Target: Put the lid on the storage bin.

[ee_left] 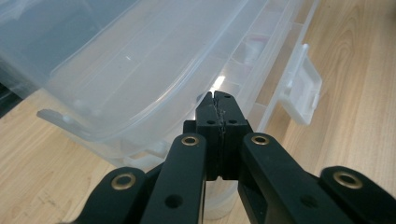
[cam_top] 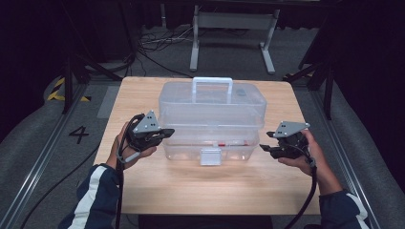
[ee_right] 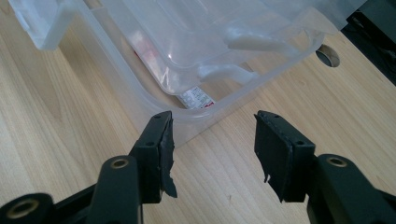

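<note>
A clear plastic toolbox (cam_top: pixel 212 112) with a white handle (cam_top: pixel 212 83) and a front latch (cam_top: pixel 210 156) stands mid-table. My left gripper (cam_top: pixel 168 132) is at the box's left end, jaws pressed together with nothing between them. In the left gripper view its tips (ee_left: pixel 215 100) sit just under the lid's rim (ee_left: pixel 140 116), with the latch (ee_left: pixel 303 88) off to the right. My right gripper (cam_top: pixel 265 143) is open beside the box's right front corner. In the right gripper view it (ee_right: pixel 214 126) has that corner (ee_right: pixel 187 121) just ahead of the gap. A red and white item (ee_right: pixel 196 99) lies inside.
The wooden table (cam_top: pixel 205 191) has bare room in front of the box and at both sides. A cable hole (ee_right: pixel 328 56) is in the tabletop near the box's right end. Beyond the far edge are floor cables (cam_top: pixel 157 43) and a metal stand (cam_top: pixel 234 28).
</note>
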`<state>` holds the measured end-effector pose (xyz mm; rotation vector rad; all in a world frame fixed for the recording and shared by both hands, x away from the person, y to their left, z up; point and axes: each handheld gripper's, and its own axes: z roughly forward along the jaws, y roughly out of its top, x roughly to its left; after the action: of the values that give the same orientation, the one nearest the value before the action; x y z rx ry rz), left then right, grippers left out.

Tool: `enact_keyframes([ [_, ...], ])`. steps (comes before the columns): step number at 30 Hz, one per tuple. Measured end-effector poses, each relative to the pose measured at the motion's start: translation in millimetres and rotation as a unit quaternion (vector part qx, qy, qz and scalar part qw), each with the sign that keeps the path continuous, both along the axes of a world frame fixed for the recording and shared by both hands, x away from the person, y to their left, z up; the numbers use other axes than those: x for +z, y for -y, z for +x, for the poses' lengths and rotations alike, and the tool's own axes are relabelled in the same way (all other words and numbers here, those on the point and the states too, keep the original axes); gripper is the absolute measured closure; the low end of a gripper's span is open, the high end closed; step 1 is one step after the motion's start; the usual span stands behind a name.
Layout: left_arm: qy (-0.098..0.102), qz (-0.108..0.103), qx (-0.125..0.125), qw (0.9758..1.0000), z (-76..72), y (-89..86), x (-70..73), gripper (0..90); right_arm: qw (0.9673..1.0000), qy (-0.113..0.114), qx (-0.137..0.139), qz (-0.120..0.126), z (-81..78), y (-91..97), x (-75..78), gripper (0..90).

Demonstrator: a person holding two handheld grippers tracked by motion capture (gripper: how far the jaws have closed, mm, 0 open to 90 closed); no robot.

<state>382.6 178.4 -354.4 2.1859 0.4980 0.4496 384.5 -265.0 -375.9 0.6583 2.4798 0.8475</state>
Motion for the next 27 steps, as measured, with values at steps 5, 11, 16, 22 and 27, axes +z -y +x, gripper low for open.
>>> enact_keyframes([
  [5, 0.005, 0.004, 0.001, 1.0, -8.4, 2.7, -1.3, 89.9, 1.0, -0.002, 0.002, -0.001, -0.4, -0.5, -0.8, 47.9],
  [11, 0.011, 0.017, -0.008, 0.9998, -16.4, 5.6, -3.0, 89.7, 0.9999, -0.005, 0.006, -0.007, -1.2, -2.3, -2.6, 47.6],
  [16, 0.009, 0.018, -0.005, 0.9998, -20.3, 4.7, -4.7, 89.7, 0.9999, -0.006, 0.006, -0.01, -1.5, -2.6, -3.6, 47.6],
  [22, 0.01, 0.037, -0.003, 0.9992, -22.2, 6.7, -10.9, 89.0, 0.9999, 0.0, 0.011, -0.006, -3.2, -4.0, -2.9, 47.8],
  [27, 0.031, 0.066, 0.005, 0.9973, -27.4, 5.5, -15.0, 86.2, 0.9998, 0.006, 0.018, -0.01, -6.7, -6.4, -1.6, 47.9],
])
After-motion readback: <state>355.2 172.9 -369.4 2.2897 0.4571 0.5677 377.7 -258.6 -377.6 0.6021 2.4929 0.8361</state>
